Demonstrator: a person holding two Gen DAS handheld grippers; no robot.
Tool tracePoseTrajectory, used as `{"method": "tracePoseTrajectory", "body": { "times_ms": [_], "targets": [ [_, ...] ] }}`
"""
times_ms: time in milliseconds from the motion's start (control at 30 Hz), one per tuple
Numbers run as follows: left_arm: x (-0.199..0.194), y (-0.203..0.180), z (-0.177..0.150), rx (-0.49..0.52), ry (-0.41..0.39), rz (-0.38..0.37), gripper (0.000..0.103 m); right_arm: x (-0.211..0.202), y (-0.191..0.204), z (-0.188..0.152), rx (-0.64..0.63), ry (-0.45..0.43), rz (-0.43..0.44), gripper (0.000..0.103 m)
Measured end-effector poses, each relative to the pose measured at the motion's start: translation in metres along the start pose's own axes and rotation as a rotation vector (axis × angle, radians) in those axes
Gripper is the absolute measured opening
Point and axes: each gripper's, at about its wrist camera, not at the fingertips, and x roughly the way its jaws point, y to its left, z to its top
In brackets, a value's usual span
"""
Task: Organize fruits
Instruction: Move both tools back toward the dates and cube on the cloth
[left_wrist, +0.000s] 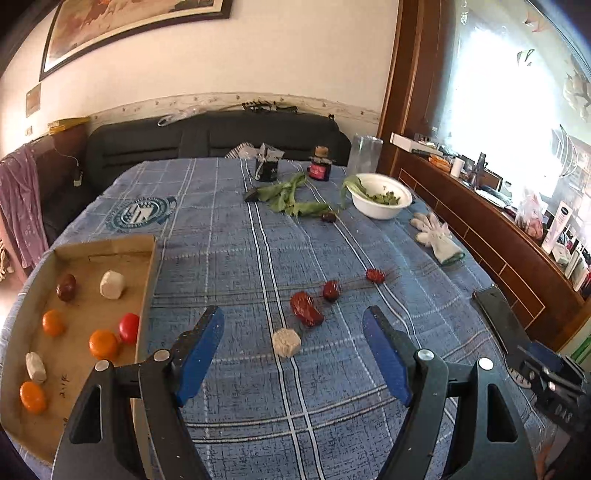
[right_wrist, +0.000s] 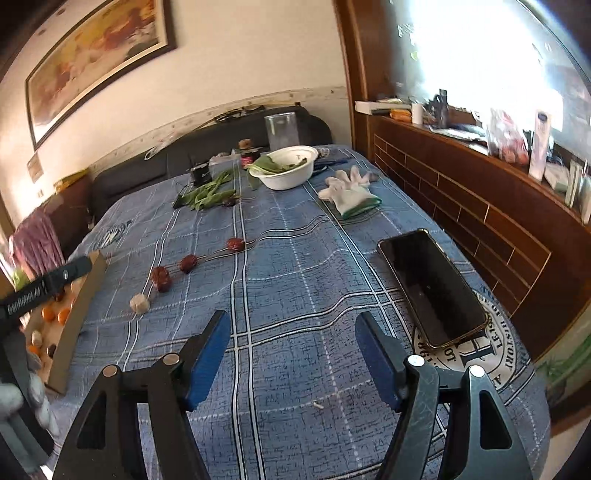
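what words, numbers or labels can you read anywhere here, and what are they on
"GenRobot.AI", roughly, small and dim: on the left gripper body, right wrist view.
"LE OF HISTORY" in part, plus a large "H": on the round seal printed on the tablecloth; the rest is cut off or upside down.
Handwritten marks on the cardboard tray floor: unreadable.
Round emblem on the cloth's far left: too blurred.
Red jar label, windowsill bottles: too small.
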Motion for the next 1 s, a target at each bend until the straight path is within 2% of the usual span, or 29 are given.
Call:
{"method": "tracePoseTrajectory", "body": {
  "times_ms": [167, 233, 367, 433, 533, 700, 867, 1000],
  "targets": [
    [-0.004, 0.020, -0.006, 0.013, 0.026, 0.045, 0.077, 0.014, 0.025, -0.004, -0.042, 0.029, 0.050, 0.074],
    [-0.017, 0.031, -0.008, 0.010, 0.014, 0.066, 0.077, 0.019, 0.035, -0.005, -0.049, 0.036, 0.071, 0.074],
    [-0.048, 0.051, -0.018, 0.033, -0.018, 0.159, 0.078, 0.033, 0.049, 0.000, -0.029, 0.066, 0.146, 0.074],
    [-0.060, 0.067, -0.029, 0.021, 0.001, 0.204, 0.078, 0.040, 0.056, 0.001, -0.041, 0.066, 0.164, 0.074],
    [-0.066, 0.086, -0.042, -0.007, 0.038, 0.229, 0.079, 0.050, 0.062, 0.002, -0.067, 0.087, 0.173, 0.074],
    [-0.056, 0.093, -0.047, -0.029, 0.093, 0.172, 0.079, 0.063, 0.056, 0.006, -0.064, 0.140, 0.178, 0.074],
    [-0.022, 0.062, -0.030, 0.008, 0.115, 0.023, 0.078, 0.086, 0.049, 0.026, -0.058, 0.190, 0.191, 0.074],
    [0.015, 0.033, -0.020, 0.069, 0.119, -0.056, 0.078, 0.113, 0.049, 0.048, -0.061, 0.191, 0.195, 0.074]
  ]
}}
